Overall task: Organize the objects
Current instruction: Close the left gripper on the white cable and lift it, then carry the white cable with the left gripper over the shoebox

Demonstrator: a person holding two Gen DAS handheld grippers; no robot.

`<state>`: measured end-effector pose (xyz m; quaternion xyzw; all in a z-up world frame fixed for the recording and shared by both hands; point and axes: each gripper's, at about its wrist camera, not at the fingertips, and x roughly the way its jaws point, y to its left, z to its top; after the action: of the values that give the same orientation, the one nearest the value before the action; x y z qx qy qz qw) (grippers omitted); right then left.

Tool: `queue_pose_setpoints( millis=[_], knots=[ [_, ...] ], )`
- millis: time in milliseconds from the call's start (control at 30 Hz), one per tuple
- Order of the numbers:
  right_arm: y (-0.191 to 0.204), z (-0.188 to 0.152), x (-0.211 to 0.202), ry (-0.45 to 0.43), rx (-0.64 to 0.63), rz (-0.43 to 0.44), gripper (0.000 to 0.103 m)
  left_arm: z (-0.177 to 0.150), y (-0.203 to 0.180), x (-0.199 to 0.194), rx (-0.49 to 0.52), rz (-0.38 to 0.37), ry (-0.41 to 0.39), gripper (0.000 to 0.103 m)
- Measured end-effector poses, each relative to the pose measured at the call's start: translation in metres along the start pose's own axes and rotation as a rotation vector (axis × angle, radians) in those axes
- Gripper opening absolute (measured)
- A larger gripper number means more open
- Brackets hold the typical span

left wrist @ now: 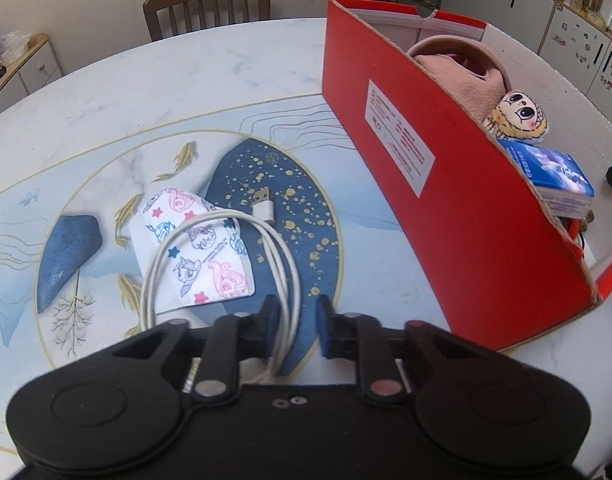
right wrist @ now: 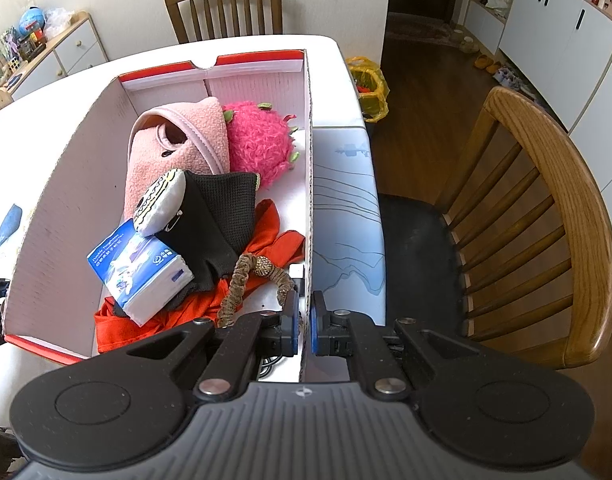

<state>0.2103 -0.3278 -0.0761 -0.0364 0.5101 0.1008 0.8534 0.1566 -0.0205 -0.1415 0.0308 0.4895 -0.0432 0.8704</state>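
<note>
A red cardboard box (left wrist: 446,208) stands on the table and holds a pink slipper (right wrist: 178,152), a pink plush (right wrist: 262,144), a tissue pack (right wrist: 142,268), a black cloth (right wrist: 222,216), a red cloth (right wrist: 266,236) and a small face plush (left wrist: 518,116). A coiled white USB cable (left wrist: 226,248) lies over a printed face mask (left wrist: 198,248) on the table. My left gripper (left wrist: 298,328) is open, its fingers on either side of the cable's loop. My right gripper (right wrist: 305,324) is shut on the box's right wall (right wrist: 308,200).
The table (left wrist: 106,120) has a blue and gold printed top. A wooden chair (left wrist: 210,4) stands at the far side, another chair (right wrist: 546,216) at the right. White cabinets (right wrist: 558,36) line the room's right side. A braided cord (right wrist: 246,280) lies in the box.
</note>
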Motion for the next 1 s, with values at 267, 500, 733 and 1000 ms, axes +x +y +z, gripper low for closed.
queue_pose_setpoints(
  millis=[267,500,733,1000],
  knots=[
    [-0.001,0.0,0.001,0.0,0.006,0.005,0.005,0.003,0.007,-0.003,-0.049,0.011,-0.018,0.003],
    [-0.003,0.001,0.001,-0.006,0.016,0.015,0.005,0.016,0.023,-0.03,-0.127,0.016,-0.09,0.003],
    [-0.005,0.0,0.001,-0.011,0.027,0.023,0.005,0.03,0.04,-0.056,-0.209,-0.014,-0.151,0.002],
    [-0.007,0.0,0.0,-0.016,0.038,0.033,0.005,0.047,0.037,-0.095,-0.236,-0.1,-0.246,0.002]
  ],
)
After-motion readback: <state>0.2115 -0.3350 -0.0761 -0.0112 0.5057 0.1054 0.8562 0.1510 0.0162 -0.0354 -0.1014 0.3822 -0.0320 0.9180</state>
